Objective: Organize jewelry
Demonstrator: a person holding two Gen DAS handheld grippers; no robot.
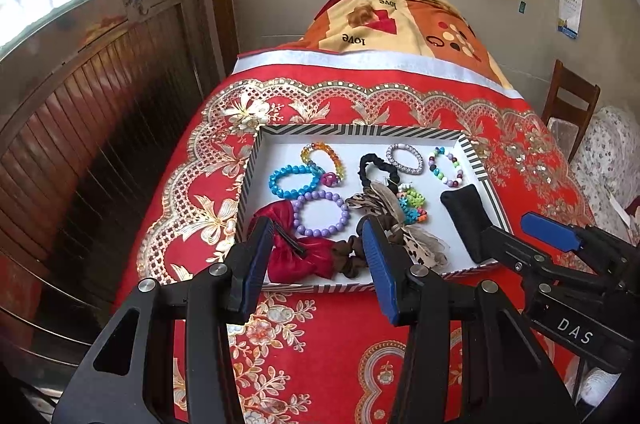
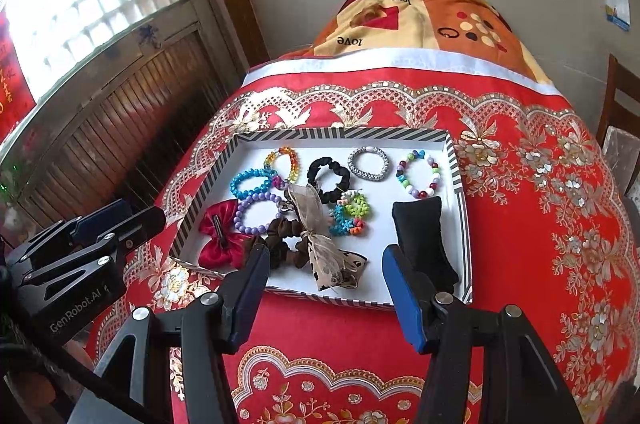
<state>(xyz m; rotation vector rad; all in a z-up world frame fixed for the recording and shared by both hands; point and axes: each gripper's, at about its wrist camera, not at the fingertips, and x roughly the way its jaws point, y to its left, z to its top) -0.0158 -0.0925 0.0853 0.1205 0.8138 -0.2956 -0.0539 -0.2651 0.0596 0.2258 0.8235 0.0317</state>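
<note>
Hairpin (image 2: 196,266) beside tray (image 2: 456,159); right-wrist only

Both wrist cams sit close above the near edge of the table (image 1: 360,324), tilted down and looking across it toward the wall. The left one sits further left, the right one further right, and both share the striped tray (image 1: 360,131) (image 2: 340,134).

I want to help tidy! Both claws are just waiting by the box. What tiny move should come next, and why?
Probably lower the right claw toward the black cushion in the striped tray. Both claws look open and empty, and the cushion lies bare, nearest that claw, ready for a bracelet.
</note>
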